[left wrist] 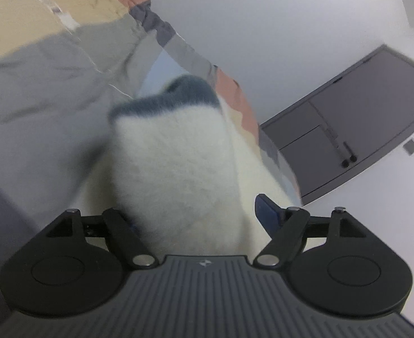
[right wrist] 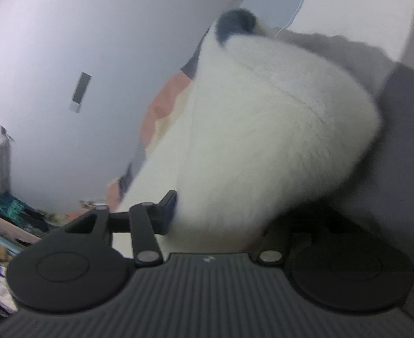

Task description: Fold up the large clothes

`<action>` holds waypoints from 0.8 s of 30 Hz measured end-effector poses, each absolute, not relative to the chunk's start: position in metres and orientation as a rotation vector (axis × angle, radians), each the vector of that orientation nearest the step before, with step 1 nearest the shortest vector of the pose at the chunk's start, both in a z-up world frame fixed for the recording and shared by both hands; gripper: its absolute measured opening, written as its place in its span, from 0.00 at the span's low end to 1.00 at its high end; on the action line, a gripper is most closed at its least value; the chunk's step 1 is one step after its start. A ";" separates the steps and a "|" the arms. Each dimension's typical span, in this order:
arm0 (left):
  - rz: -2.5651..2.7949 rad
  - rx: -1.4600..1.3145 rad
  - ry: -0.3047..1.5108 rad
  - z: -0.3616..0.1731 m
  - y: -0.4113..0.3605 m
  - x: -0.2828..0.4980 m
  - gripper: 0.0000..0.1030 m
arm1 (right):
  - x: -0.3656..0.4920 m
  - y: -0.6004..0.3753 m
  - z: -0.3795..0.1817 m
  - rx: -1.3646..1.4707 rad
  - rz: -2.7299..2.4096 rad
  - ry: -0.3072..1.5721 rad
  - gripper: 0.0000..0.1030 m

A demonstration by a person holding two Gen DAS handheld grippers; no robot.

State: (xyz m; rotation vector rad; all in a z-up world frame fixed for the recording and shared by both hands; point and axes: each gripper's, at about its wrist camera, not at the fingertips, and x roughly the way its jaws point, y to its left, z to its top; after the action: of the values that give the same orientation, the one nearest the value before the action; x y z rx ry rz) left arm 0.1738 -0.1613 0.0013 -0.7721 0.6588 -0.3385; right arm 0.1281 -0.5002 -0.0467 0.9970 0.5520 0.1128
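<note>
Both views are blurred and tipped upward toward a pale ceiling. In the left wrist view the left tongs (left wrist: 204, 214) stand fairly wide apart, with a thick bunch of the fluffy white sweater (left wrist: 175, 163) filling the gap between them; the blue pad of one finger (left wrist: 266, 211) shows at the right of the fabric, while the other finger is buried under the fleece, so whether the pads actually press the cloth cannot be told. The sweater rises away from the tongs and ends in a dark blue-grey band (left wrist: 167, 95) at its top. Behind it is the person's patchwork top (left wrist: 51, 79) in beige, grey and salmon panels, and to the right a grey door (left wrist: 370, 112) with a handle. In the right wrist view the right tongs (right wrist: 221, 211) are likewise parted around a big rounded mass of the same white sweater (right wrist: 269, 140) — one blue-padded finger (right wrist: 168, 205) lies against its left flank, the other is hidden beneath the fleece, so the grip itself cannot be judged. The dark cuff (right wrist: 235, 25) shows at the sweater's far end. Low at the left edge lies a heap of colourful clutter (right wrist: 6, 225), too blurred to identify
</note>
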 end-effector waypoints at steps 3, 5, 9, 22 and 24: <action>-0.313 -0.666 0.667 0.025 -0.151 0.161 0.78 | 0.103 -0.492 -0.028 0.923 0.078 0.559 0.55; -0.316 -0.619 0.660 0.048 -0.145 0.154 0.78 | 0.090 -0.486 -0.008 0.857 0.071 0.553 0.55; -0.322 -0.472 0.603 0.101 -0.144 0.123 0.78 | 0.062 -0.466 0.043 0.725 0.113 0.504 0.54; -0.355 -0.191 0.465 0.220 -0.150 -0.009 0.78 | -0.037 -0.389 0.180 0.383 0.184 0.348 0.54; -0.353 -0.175 0.434 0.229 -0.151 -0.033 0.78 | -0.054 -0.378 0.189 0.337 0.186 0.339 0.54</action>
State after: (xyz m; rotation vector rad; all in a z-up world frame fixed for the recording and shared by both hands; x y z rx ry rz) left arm -0.0328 -0.1506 0.2287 -0.1747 0.4338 -0.3529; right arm -0.0536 -0.3781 0.1892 0.3370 0.3389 0.1860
